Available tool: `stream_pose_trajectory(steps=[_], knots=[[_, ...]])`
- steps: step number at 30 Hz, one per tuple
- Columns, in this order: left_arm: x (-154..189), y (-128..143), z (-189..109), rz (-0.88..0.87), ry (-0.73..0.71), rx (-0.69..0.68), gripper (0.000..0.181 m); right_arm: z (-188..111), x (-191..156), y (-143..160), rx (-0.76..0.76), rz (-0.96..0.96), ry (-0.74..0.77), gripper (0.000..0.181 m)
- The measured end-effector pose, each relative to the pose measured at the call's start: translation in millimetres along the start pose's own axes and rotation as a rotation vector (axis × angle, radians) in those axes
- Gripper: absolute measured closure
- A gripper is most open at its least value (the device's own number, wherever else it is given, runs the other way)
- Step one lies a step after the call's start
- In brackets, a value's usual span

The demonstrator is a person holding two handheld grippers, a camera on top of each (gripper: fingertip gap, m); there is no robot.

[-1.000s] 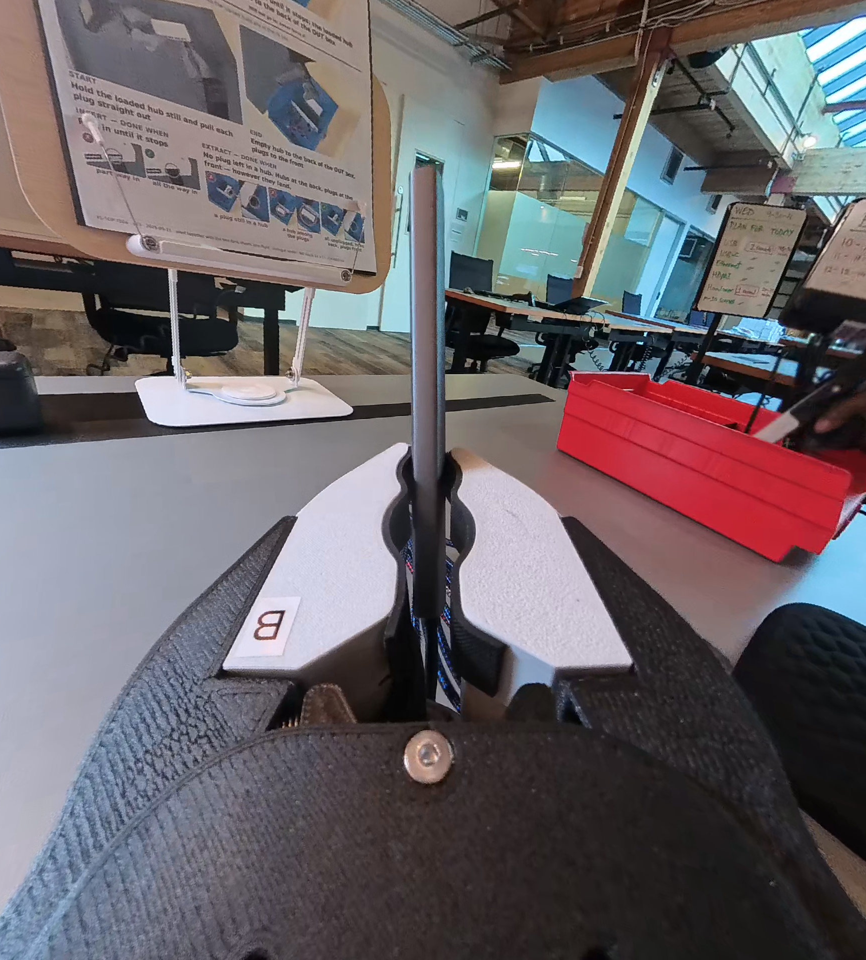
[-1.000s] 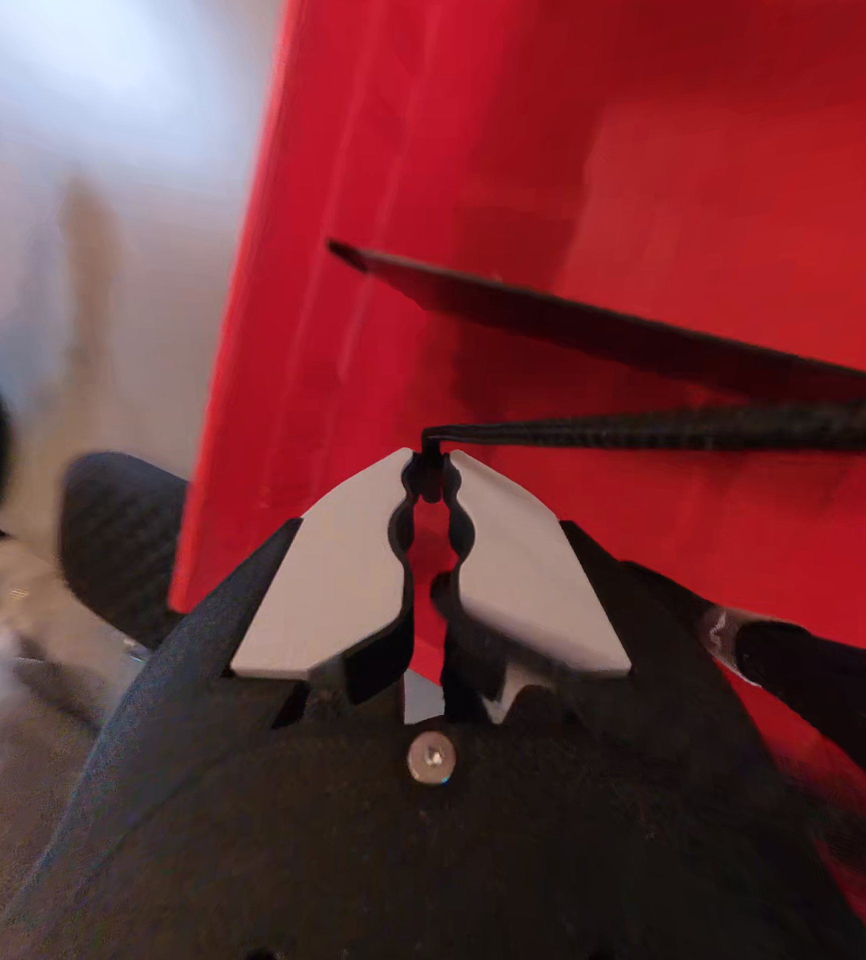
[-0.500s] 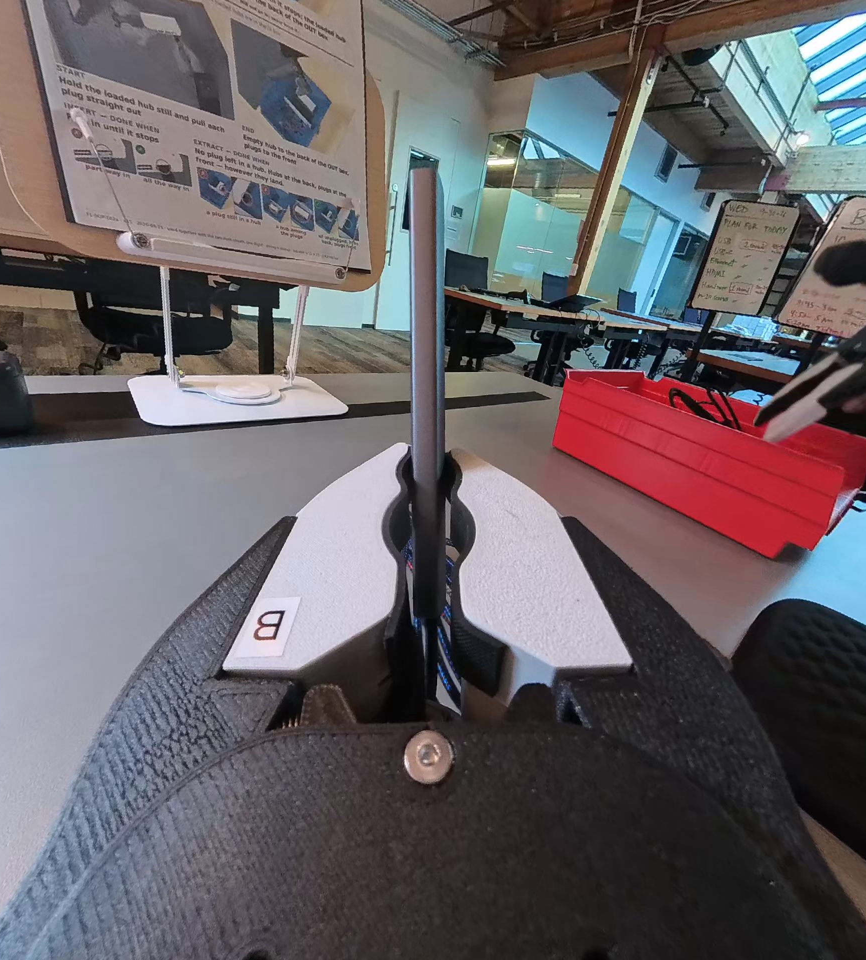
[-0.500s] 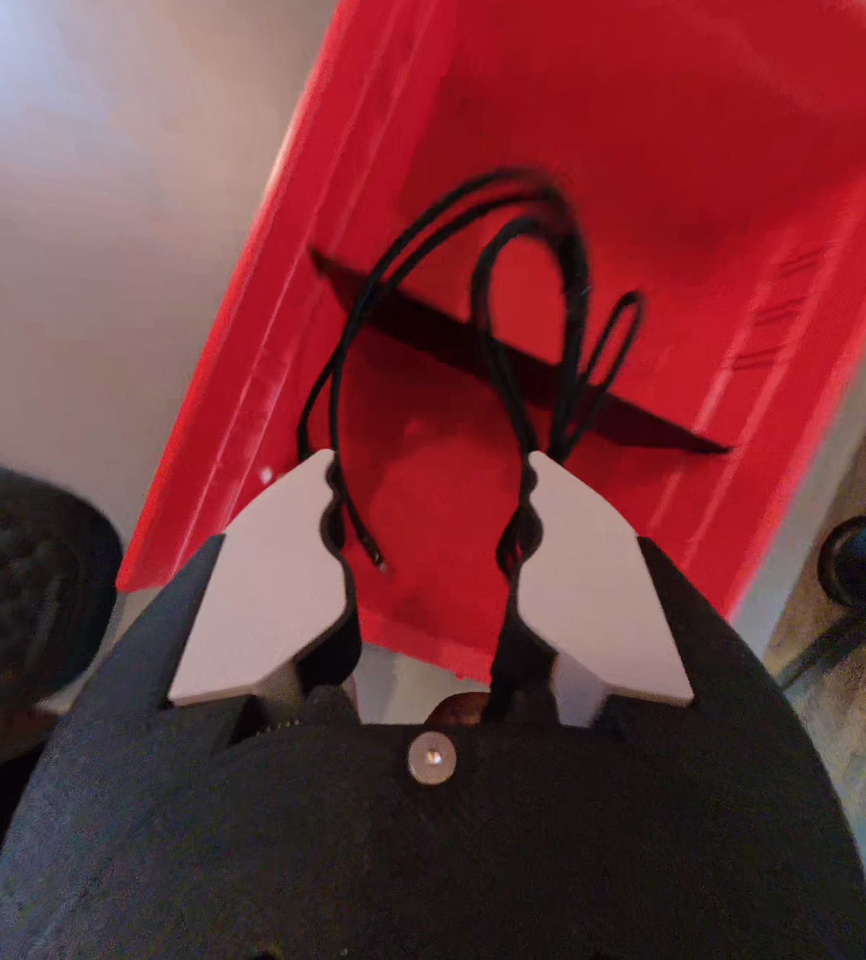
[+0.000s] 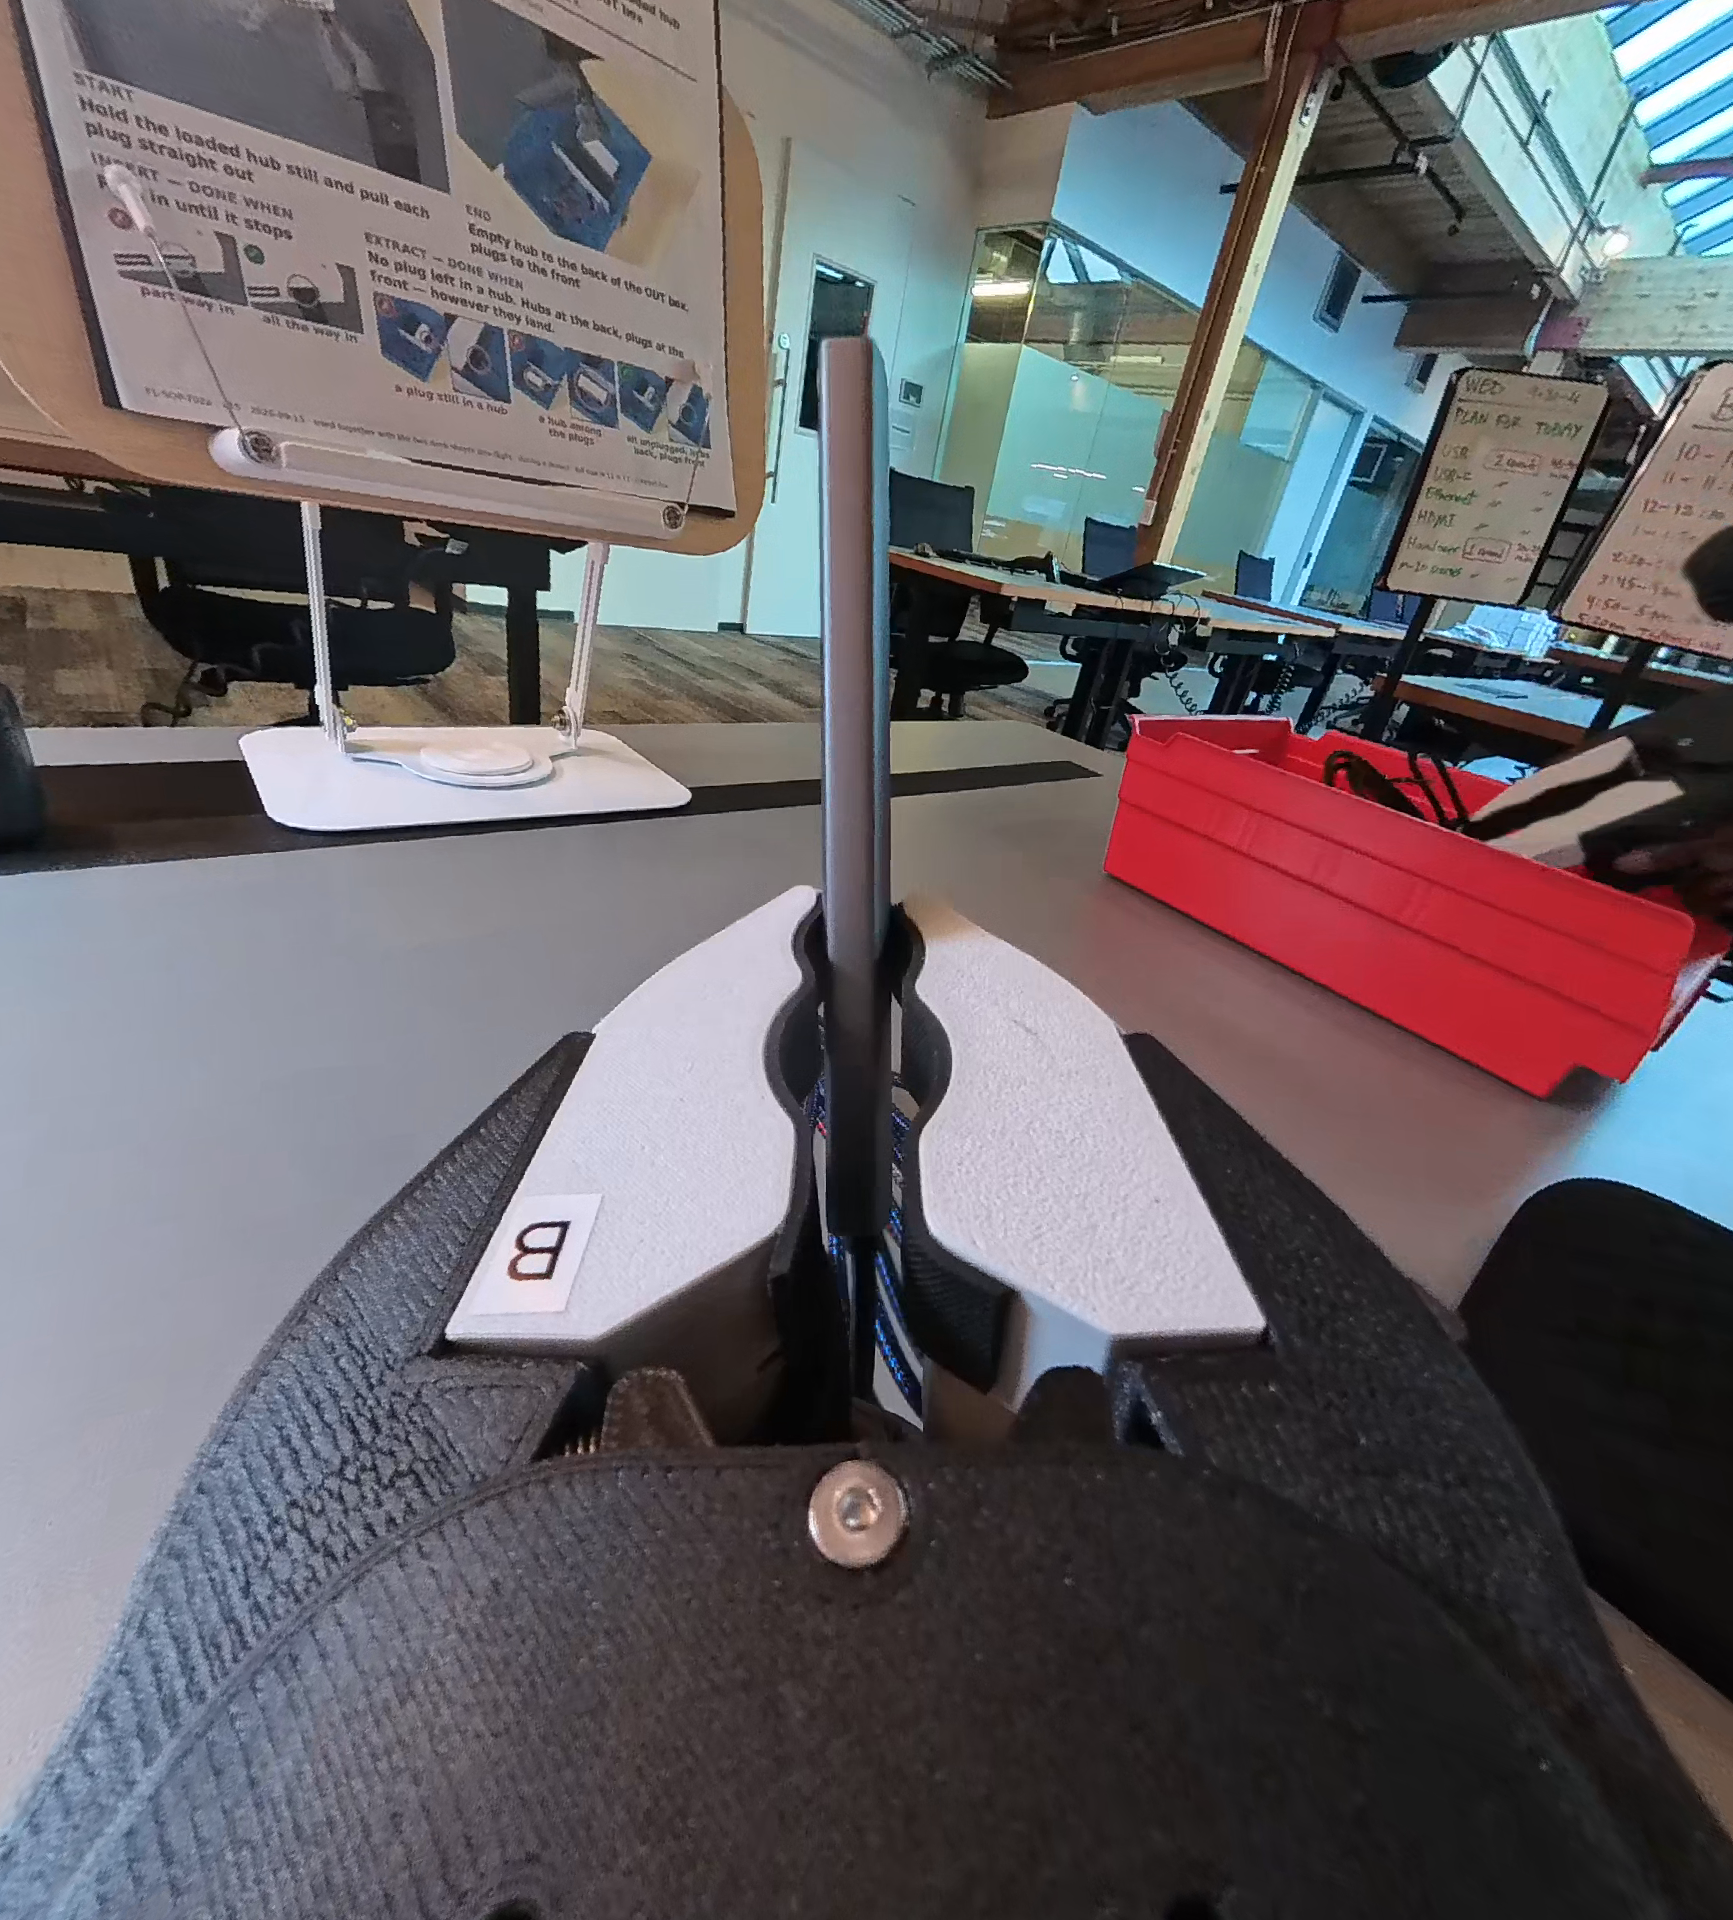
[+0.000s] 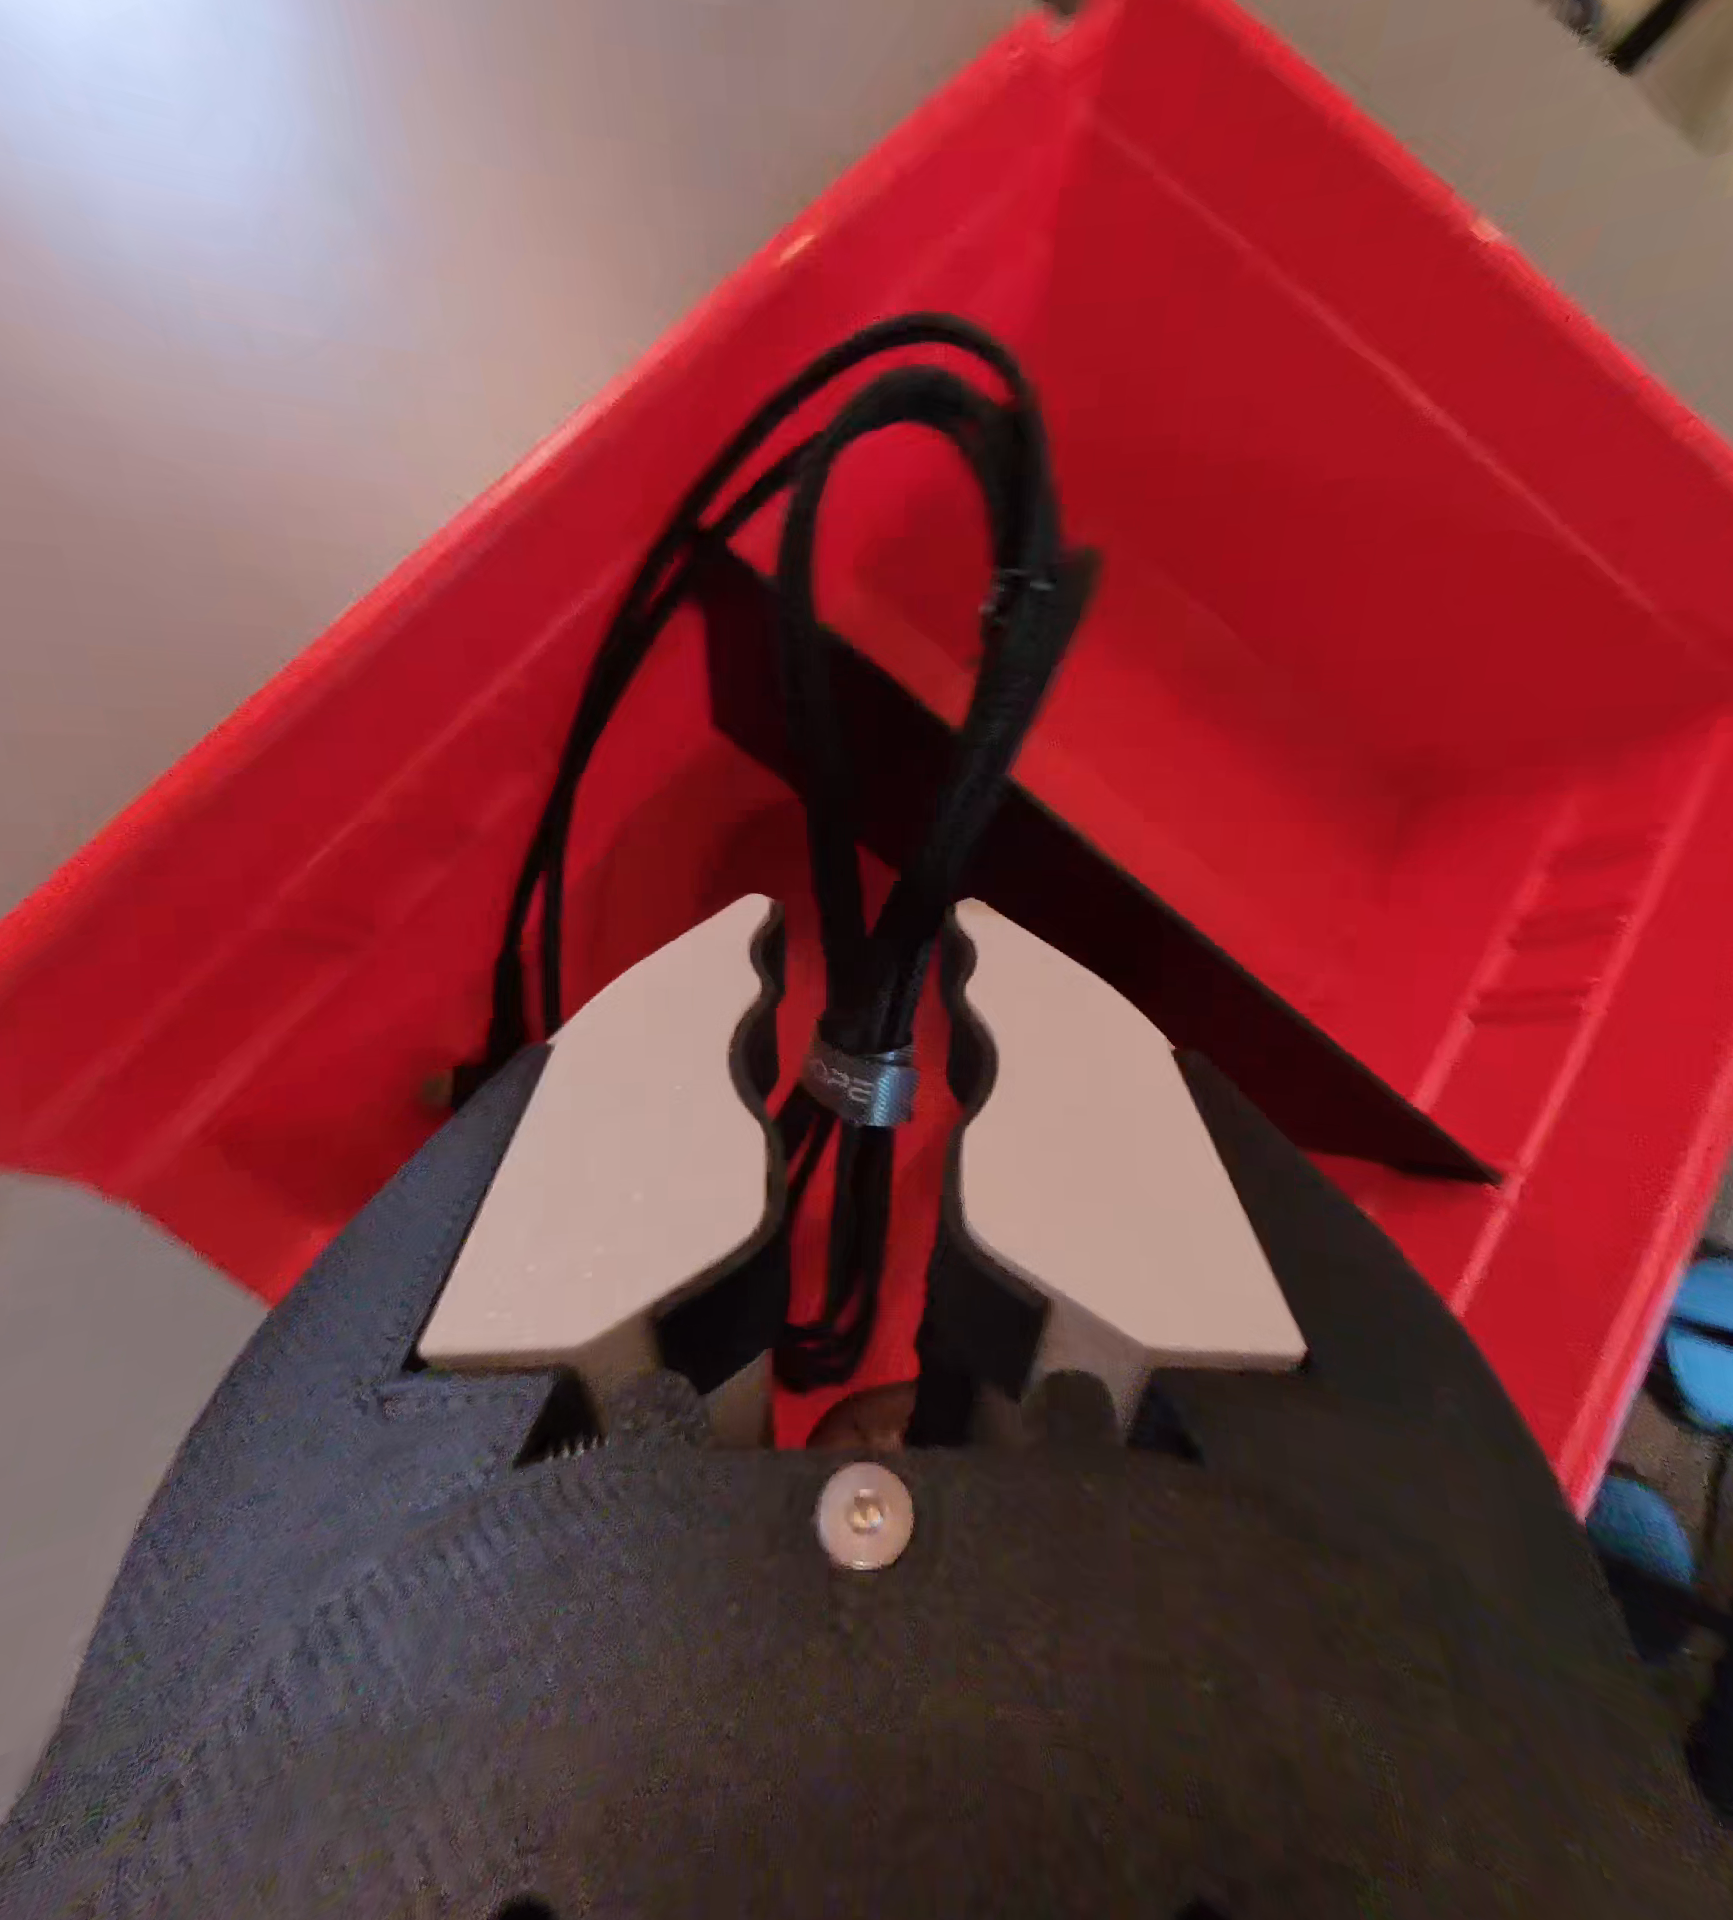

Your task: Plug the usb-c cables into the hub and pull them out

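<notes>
Left tongs (image 5: 854,935) clamp slim dark-grey slab hub (image 5: 849,665) upright above grey tabletop (image 5: 218,1039). Right tongs (image 6: 862,935) parted over red plastic bin (image 6: 1413,520), straddling bundled black braided cable (image 6: 903,644) inside.

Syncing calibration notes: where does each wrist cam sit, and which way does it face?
Left wrist view: on left gripper, looking level across the grey table; its fingers clamp the upright hub.
Right wrist view: on right gripper, looking down into the red bin at the cable.
Shared: bin, cable, table.
</notes>
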State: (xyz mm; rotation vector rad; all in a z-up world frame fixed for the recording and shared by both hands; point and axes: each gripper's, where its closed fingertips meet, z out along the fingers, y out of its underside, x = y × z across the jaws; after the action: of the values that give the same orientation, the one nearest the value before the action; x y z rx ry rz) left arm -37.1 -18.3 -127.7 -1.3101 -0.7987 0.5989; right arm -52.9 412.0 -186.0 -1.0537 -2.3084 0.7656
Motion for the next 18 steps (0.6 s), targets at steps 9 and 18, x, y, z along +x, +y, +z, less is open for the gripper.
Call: stream_pose_trajectory(steps=[9, 18], knots=[[0.4, 1.1, 0.3, 0.003, -0.001, -0.007, 0.172, 10.7, -8.2, 17.5, -0.058, -0.218, 0.048, 0.16], [0.9, 2.3, 0.8, 0.007, -0.001, -0.008, 0.172, -15.2, 43.4, 3.8, -0.181, -0.924, 0.366, 0.164]])
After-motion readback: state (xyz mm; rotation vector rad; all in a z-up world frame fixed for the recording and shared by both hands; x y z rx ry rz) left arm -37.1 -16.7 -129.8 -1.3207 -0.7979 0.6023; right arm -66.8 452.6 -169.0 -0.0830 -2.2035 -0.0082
